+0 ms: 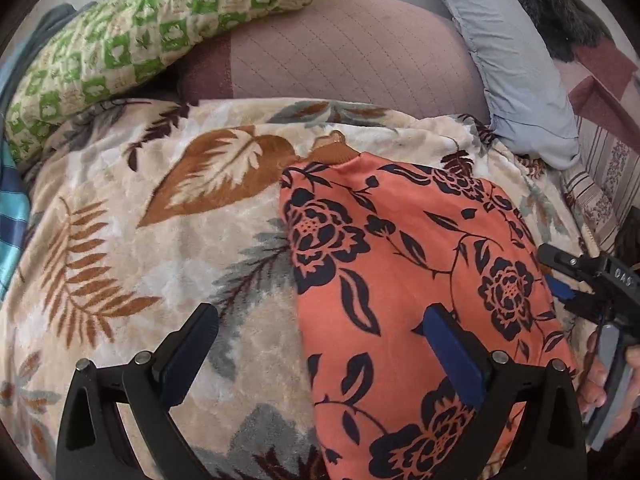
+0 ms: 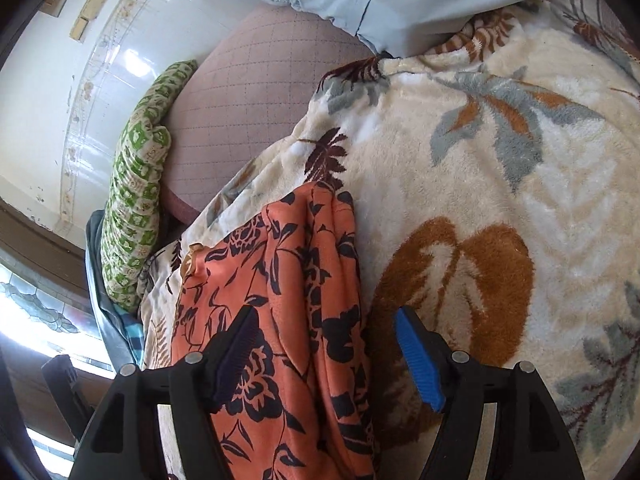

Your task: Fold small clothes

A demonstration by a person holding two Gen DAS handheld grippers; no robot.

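Observation:
An orange garment with dark flower print (image 1: 404,280) lies folded on a cream leaf-pattern blanket (image 1: 168,248). It also shows in the right wrist view (image 2: 280,280), with stacked folded edges on its right side. My left gripper (image 1: 320,328) is open above the garment's left edge, holding nothing. My right gripper (image 2: 326,332) is open over the garment's right edge, holding nothing. The right gripper also shows at the right of the left wrist view (image 1: 560,276), beside the garment.
A green checked pillow (image 1: 132,44) and a mauve quilted cushion (image 1: 344,60) lie behind the blanket. A pale blue pillow (image 1: 516,64) is at the back right. A blue striped cloth (image 1: 12,216) sits at the far left. A tiled wall (image 2: 80,80) stands beyond the bed.

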